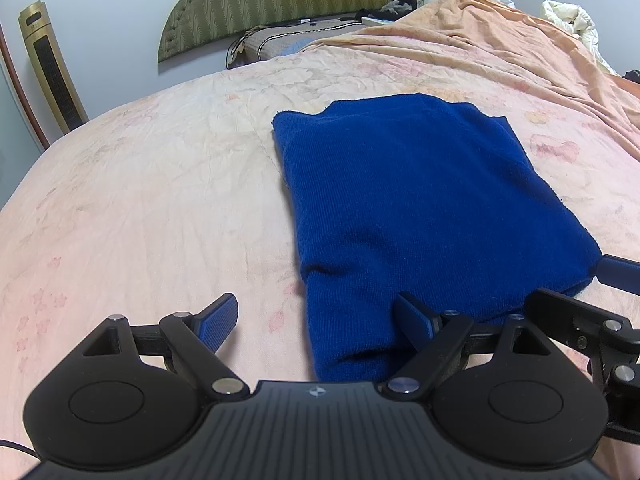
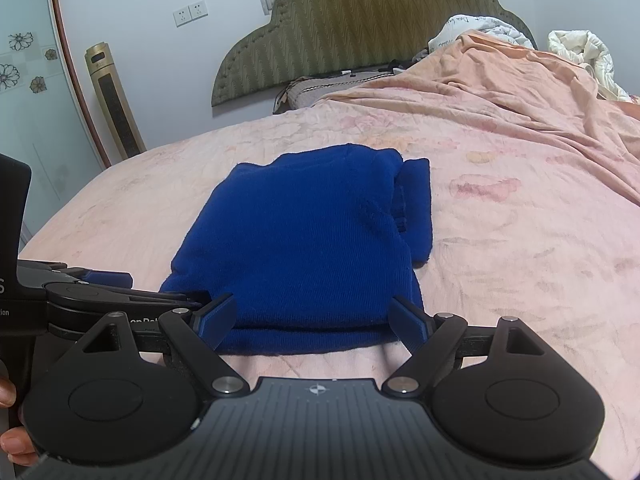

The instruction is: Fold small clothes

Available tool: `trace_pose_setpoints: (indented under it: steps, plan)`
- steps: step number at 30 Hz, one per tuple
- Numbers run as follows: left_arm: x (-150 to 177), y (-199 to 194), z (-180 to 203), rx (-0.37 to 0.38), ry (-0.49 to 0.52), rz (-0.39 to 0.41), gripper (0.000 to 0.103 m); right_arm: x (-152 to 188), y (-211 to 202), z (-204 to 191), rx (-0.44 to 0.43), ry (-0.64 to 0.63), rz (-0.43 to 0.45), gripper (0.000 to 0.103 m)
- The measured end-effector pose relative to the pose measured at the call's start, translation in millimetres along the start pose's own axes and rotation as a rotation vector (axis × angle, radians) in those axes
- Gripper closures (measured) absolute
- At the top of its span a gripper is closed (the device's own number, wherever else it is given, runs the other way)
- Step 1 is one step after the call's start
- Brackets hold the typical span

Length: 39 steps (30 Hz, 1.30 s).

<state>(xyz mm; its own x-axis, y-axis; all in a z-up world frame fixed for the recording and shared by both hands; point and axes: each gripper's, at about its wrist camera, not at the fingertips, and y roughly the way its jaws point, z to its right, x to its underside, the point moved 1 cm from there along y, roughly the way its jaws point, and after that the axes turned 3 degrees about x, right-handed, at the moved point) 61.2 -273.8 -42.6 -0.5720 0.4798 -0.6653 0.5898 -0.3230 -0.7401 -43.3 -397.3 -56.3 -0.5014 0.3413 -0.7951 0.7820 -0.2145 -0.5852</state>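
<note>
1. One folded blue garment [image 1: 428, 200] – just the one.
2. Two grippers – left [image 1: 320, 326], right [image 2: 310, 322].
3. One bed [image 1: 140, 200], one headboard [image 2: 360, 32].
4. Two wall sockets [image 2: 191, 12].

Bed [image 2: 500, 240]: faded pink floral sheet, creased. Headboard [image 2: 360, 32]: olive-green, zigzag-quilted, scalloped edge, against pale wall. Tower fan [image 2: 114, 104]: gold, upright, left of bed. Wall sockets [image 2: 191, 13]: two, white, side by side. White duvet [image 2: 584, 56]: crumpled, far right. Brown patterned pillow [image 1: 276, 42]: near the headboard.
</note>
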Motion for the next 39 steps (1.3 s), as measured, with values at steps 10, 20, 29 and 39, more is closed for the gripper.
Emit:
trace_pose_setpoints:
  steps: [10, 20, 29, 39]
  plan:
    - [0.4, 0.8, 0.1, 0.0, -0.001, -0.001, 0.017, 1.4, 1.6, -2.0, -0.002, -0.007, -0.004, 0.018]
    - [5.3, 2.7, 2.2, 0.003, -0.009, -0.005, 0.017, 0.0, 2.0, -1.6, 0.0, -0.005, -0.003, 0.018]
    - [3.6, 2.7, 0.5, 0.008, -0.016, -0.01, 0.017, 3.6, 0.8, 0.3, 0.003, -0.01, -0.012, 0.017]
    - [3.5, 2.6, 0.1, 0.01, -0.017, -0.01, 0.017, 4.1, 1.2, 2.9, 0.006, -0.008, -0.015, 0.017]
